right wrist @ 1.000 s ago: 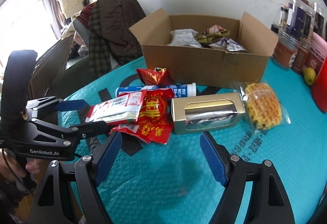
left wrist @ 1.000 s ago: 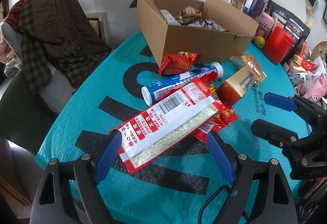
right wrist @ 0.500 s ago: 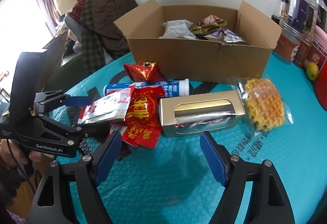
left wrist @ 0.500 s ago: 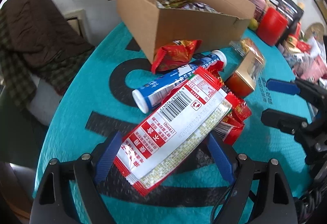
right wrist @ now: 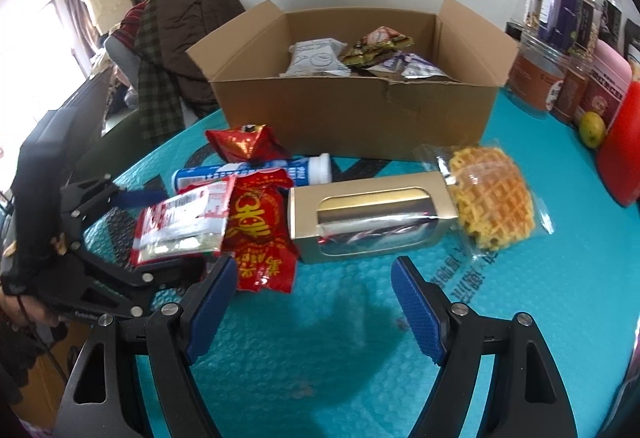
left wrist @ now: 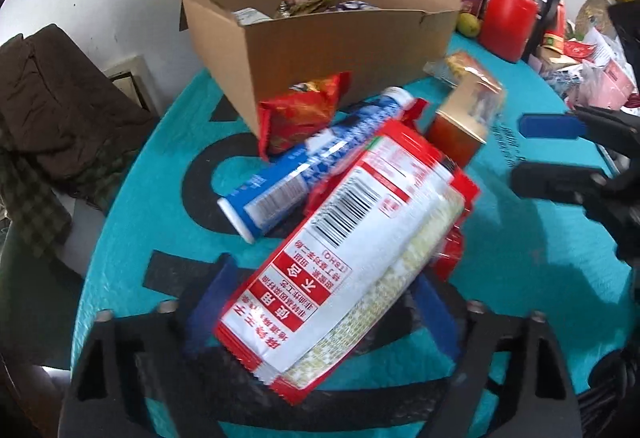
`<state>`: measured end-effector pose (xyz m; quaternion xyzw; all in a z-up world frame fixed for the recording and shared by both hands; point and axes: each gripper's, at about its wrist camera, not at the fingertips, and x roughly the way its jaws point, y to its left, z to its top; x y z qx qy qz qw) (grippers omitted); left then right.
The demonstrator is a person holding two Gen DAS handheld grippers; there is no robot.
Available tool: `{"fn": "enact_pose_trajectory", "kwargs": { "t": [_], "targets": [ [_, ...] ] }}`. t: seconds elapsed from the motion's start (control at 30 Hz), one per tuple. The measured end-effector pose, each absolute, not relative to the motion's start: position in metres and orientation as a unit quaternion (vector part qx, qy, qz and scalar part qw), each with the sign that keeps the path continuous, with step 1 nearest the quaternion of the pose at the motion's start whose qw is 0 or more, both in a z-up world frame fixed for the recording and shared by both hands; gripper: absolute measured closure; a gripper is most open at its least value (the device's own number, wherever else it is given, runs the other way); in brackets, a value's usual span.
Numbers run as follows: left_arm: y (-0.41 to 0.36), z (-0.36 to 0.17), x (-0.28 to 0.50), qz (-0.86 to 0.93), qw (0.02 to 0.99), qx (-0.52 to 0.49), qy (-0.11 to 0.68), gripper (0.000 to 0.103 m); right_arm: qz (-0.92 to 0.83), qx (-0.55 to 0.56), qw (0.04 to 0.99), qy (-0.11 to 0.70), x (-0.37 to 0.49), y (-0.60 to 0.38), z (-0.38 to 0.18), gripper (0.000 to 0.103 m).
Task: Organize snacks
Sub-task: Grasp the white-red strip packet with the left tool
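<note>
My left gripper point(left wrist: 320, 312) has its blue fingers closed around the near end of a red-and-white snack packet point(left wrist: 344, 254), which also shows in the right wrist view point(right wrist: 182, 228), lifted slightly. My right gripper point(right wrist: 310, 304) is open and empty over bare teal mat, near a gold window box point(right wrist: 372, 216). On the mat lie a blue-white tube point(right wrist: 256, 172), a red foil packet point(right wrist: 260, 230), a small red bag point(right wrist: 242, 142) and a bagged waffle point(right wrist: 494, 196). An open cardboard box point(right wrist: 352, 110) behind holds several snack bags.
Jars point(right wrist: 560, 34), a red canister point(right wrist: 622, 142) and a green fruit point(right wrist: 592, 126) stand at the right rear. A chair with dark clothes point(right wrist: 172, 50) is left of the table. The teal mat point(right wrist: 320, 358) covers the table.
My left gripper has advanced onto the red-and-white packet and closed on its near end, raising it. My right gripper has stayed open, shifting only slightly.
</note>
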<state>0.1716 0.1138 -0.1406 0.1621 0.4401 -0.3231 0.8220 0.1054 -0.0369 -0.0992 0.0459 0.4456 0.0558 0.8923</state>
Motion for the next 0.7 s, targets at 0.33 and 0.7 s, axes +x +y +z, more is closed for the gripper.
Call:
{"fn": "enact_pose_trajectory", "kwargs": {
  "t": [0.33,0.7],
  "targets": [
    [0.126,-0.136,0.149,-0.253,0.832,0.05,0.491,0.043,0.039,0.071,0.889,0.451,0.104,-0.056,-0.105,0.023],
    [0.136,-0.139,0.124,-0.141,0.855,-0.027,0.498,0.043,0.015,0.078,0.892,0.444,0.109,-0.079,-0.109,0.015]
  ]
}}
